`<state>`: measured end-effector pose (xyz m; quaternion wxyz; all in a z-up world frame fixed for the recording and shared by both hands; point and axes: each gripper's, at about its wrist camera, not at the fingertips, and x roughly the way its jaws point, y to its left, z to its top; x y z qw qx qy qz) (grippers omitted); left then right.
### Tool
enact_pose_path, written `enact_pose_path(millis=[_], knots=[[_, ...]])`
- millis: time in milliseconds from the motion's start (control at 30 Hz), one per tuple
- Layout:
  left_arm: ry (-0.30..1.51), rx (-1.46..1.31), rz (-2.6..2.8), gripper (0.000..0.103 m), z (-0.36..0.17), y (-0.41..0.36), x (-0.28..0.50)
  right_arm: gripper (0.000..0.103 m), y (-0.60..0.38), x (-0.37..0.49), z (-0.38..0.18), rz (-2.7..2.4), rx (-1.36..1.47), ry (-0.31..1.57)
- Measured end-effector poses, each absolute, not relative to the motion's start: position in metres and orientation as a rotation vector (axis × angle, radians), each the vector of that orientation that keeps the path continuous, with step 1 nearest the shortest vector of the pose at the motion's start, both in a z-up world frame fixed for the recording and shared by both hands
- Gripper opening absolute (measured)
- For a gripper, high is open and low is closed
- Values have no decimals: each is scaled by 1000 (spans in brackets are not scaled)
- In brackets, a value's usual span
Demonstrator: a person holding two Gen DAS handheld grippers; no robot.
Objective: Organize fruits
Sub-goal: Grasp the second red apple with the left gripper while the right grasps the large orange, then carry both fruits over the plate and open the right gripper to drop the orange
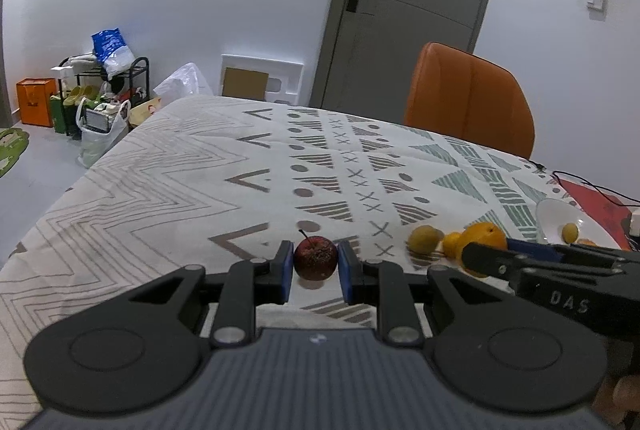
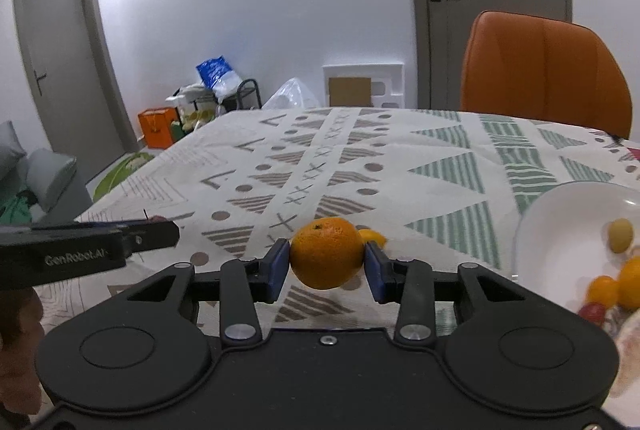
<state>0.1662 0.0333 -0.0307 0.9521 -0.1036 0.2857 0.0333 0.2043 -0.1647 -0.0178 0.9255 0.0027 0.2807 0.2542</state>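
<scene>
A dark red, round apple with a thin stem (image 1: 315,257) sits between the blue pads of the left gripper (image 1: 314,268); a narrow gap shows on each side, so the fingers stand apart around it, and a shadow lies on the cloth beneath. A bright orange, dimpled mandarin (image 2: 327,253) is clamped between the blue pads of the right gripper (image 2: 327,262), both pads touching its skin, just above the cloth. Behind it peeks a small yellow-orange fruit (image 2: 374,236). In the left view a dull yellow-green round fruit (image 1: 425,239) lies on the cloth near them. A white ceramic bowl (image 2: 560,226) stands to the right, holding one pale yellow fruit (image 2: 620,235), two orange ones and something red at its edge. All rests on a table under a cream cloth with grey and green geometric patterns (image 1: 180,182). Beyond: one orange padded chair (image 2: 544,70), white walls, two grey doors, a cluttered shoe rack
</scene>
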Motion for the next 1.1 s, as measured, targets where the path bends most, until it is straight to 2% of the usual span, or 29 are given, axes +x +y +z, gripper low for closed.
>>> enact_pose_path(millis=[867, 1000, 1100], knots=[[566, -145, -47, 22, -20, -31, 177, 39, -252, 203, -12, 348, 105, 526], [566, -137, -62, 22, -20, -40, 179, 48, -265, 202, -14, 327, 115, 521], [566, -130, -75, 22, -19, -48, 180, 50, -273, 200, -16, 316, 118, 520]])
